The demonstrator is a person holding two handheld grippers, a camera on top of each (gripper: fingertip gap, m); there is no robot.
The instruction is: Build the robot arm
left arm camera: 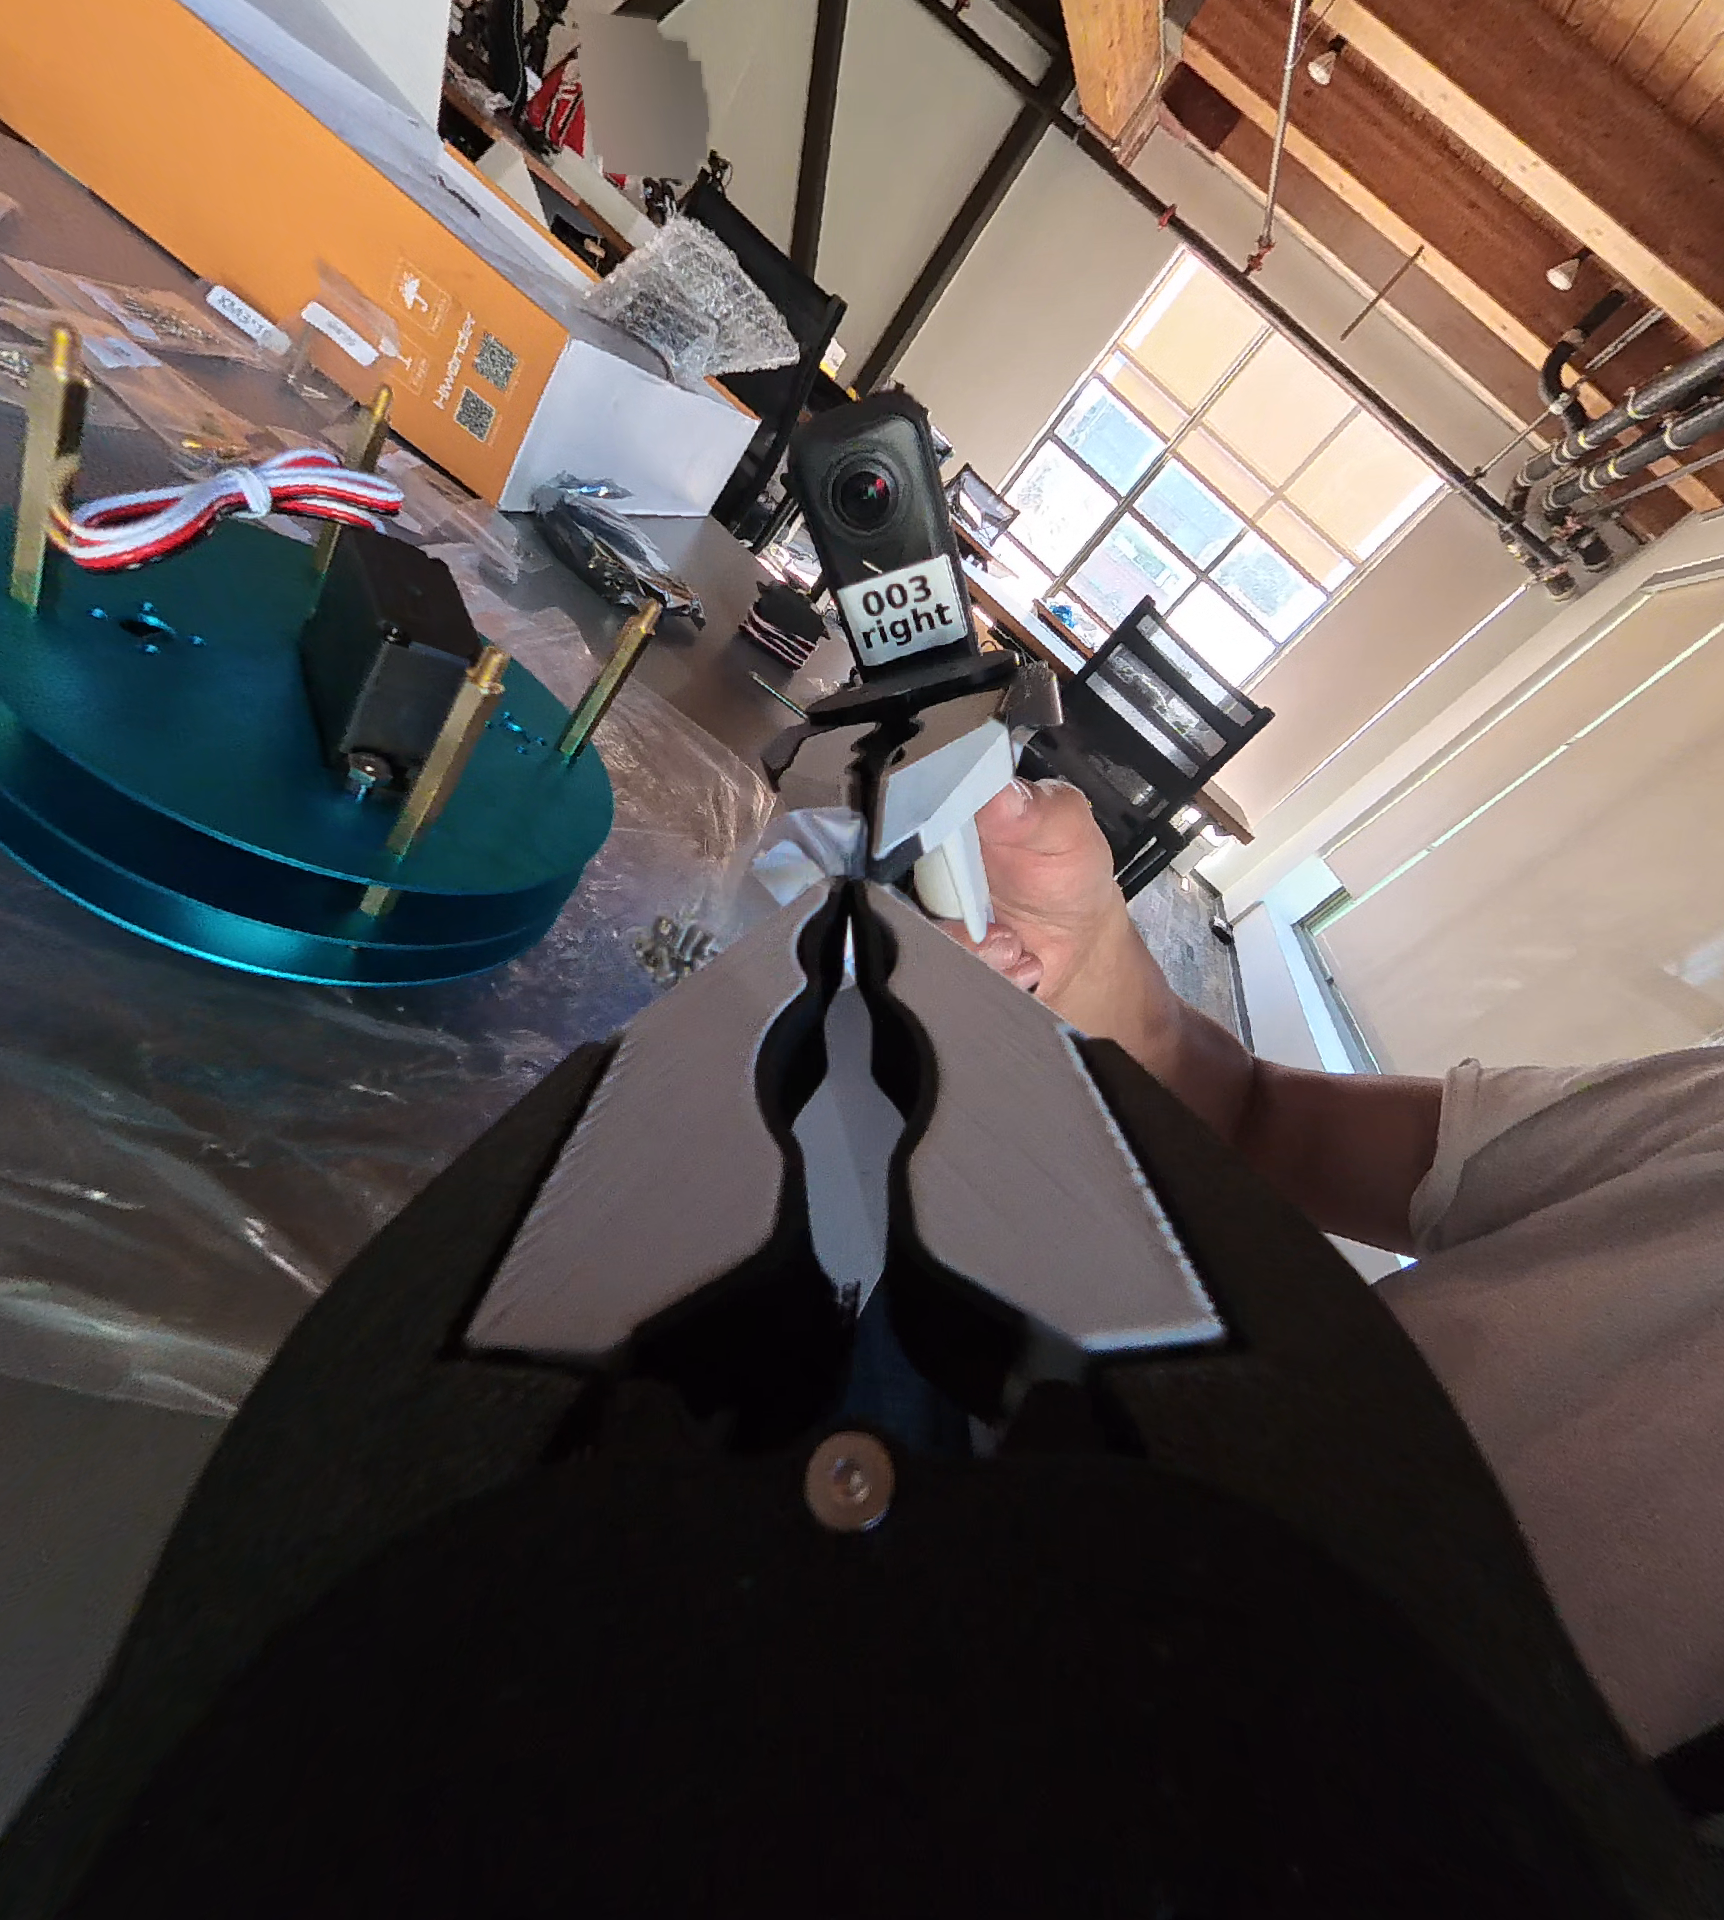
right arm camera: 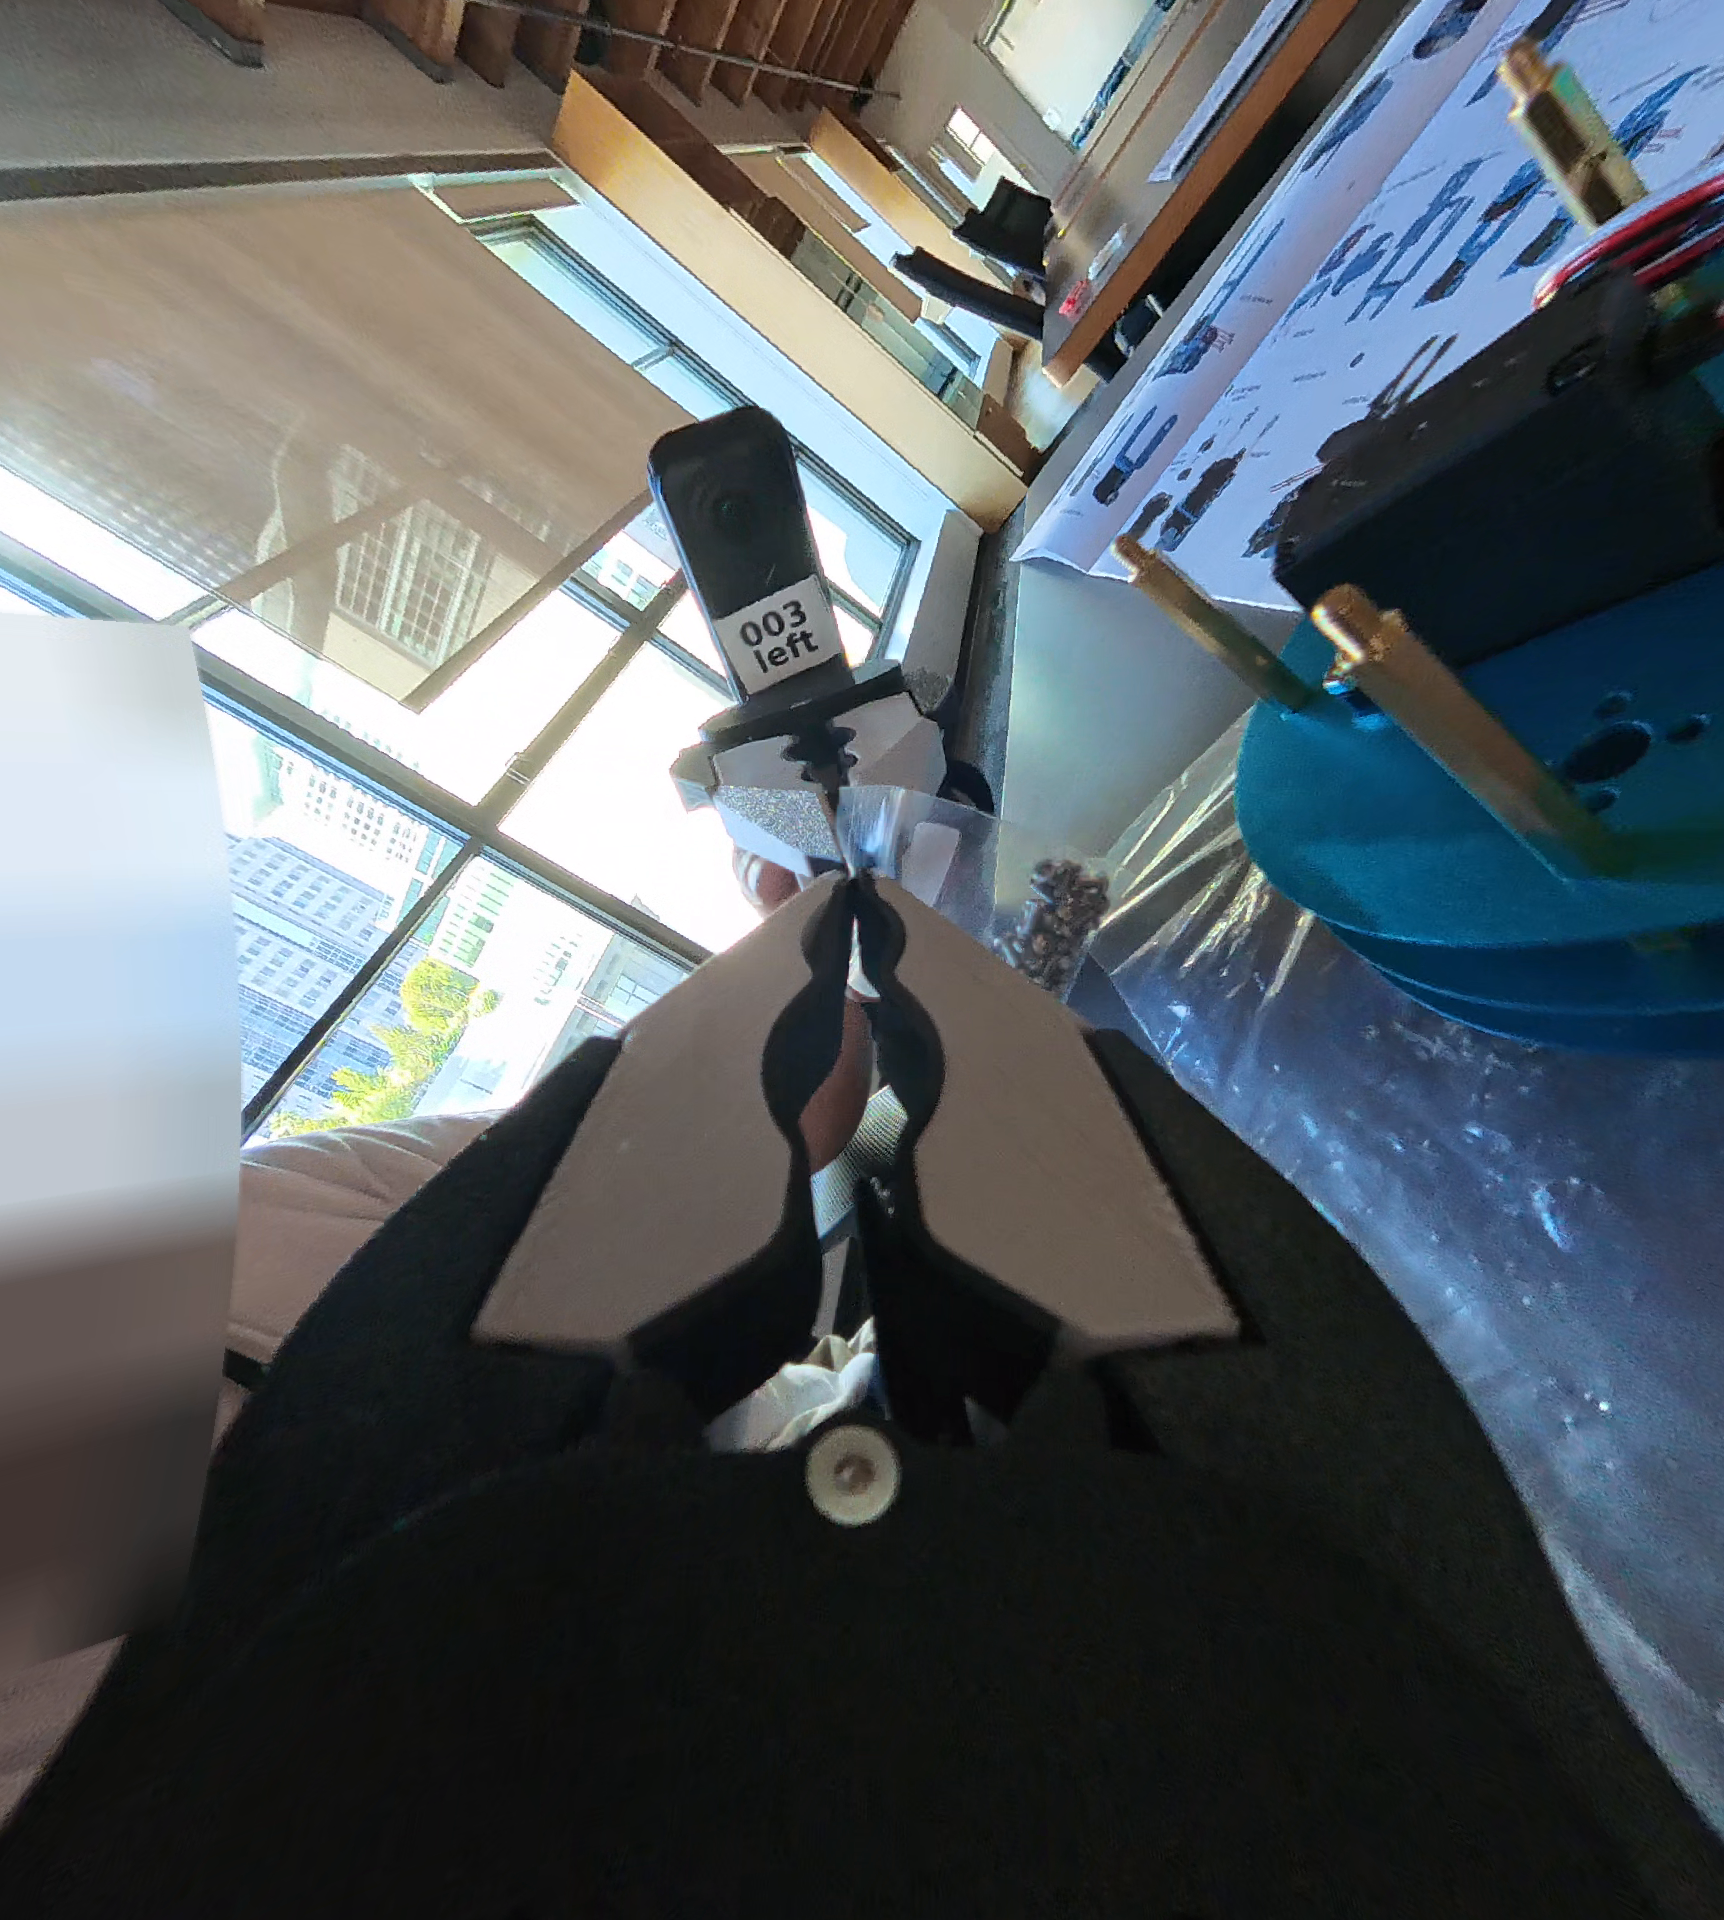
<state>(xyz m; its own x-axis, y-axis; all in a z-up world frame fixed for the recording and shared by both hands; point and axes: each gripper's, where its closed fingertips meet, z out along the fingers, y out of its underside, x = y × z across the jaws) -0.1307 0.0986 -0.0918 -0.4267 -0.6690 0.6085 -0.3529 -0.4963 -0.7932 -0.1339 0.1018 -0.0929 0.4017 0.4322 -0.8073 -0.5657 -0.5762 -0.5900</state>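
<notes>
The left gripper (left arm camera: 850, 883) and the right gripper (right arm camera: 850, 878) meet tip to tip, each with its fingers pressed together on an edge of a small clear plastic bag (right arm camera: 915, 831) stretched between them. The bag appears to hold a cluster of small dark screws (right arm camera: 1060, 920), though glare blurs its outline. A hand (left arm camera: 1045, 883) grips the right tool's white handle. Just beside, on the plastic-covered table (left arm camera: 162, 1143), stands a teal two-disc base (left arm camera: 245, 831) with brass standoffs (left arm camera: 447, 743), a black servo block (left arm camera: 390, 644) and a red-and-white wire bundle (left arm camera: 234, 504). Farther off lies an orange box (left arm camera: 245, 187).
</notes>
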